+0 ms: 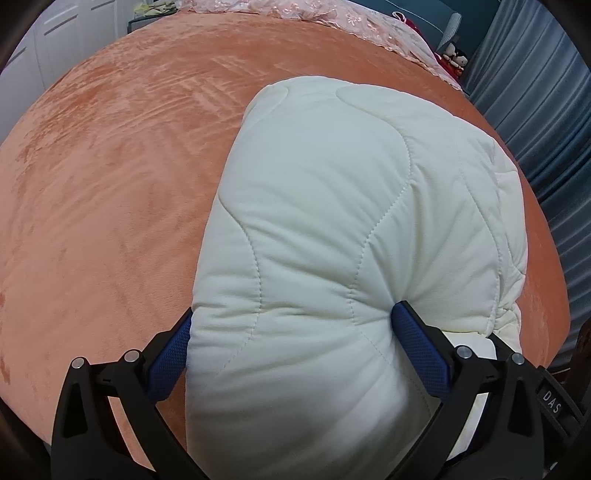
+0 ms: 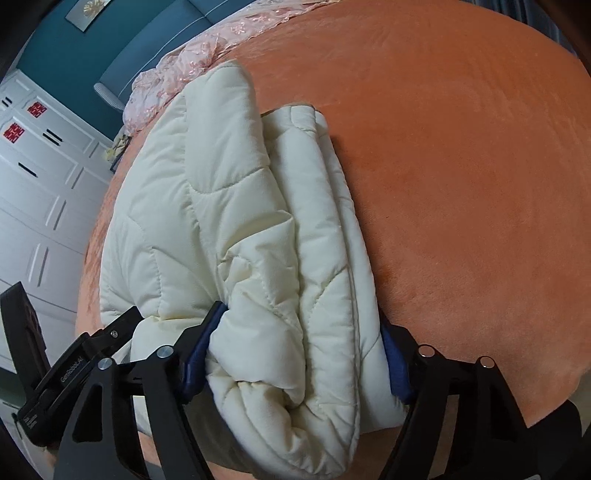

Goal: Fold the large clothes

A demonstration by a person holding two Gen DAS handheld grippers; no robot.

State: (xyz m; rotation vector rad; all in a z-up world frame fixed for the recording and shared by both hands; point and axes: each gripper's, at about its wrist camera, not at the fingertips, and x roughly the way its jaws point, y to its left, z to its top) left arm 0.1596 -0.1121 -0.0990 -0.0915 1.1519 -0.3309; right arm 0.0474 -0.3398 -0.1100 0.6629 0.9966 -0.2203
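Orange bedspread (image 1: 110, 184) underneath; folded cream quilted coat (image 1: 332, 221) clamped between left claw (image 1: 291, 325) and right claw (image 2: 303, 332) pads.

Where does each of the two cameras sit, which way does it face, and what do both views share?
Left wrist: sits on the left gripper, looking forward along its fingers at the cream quilted coat pinched between its blue pads, the orange bedspread beyond.
Right wrist: sits on the right gripper, facing the coat's stacked folded edges, with the white wardrobe at the left; part of the left gripper's body shows at lower left.
Shared: the same coat, the bedspread and the pink lace cover.
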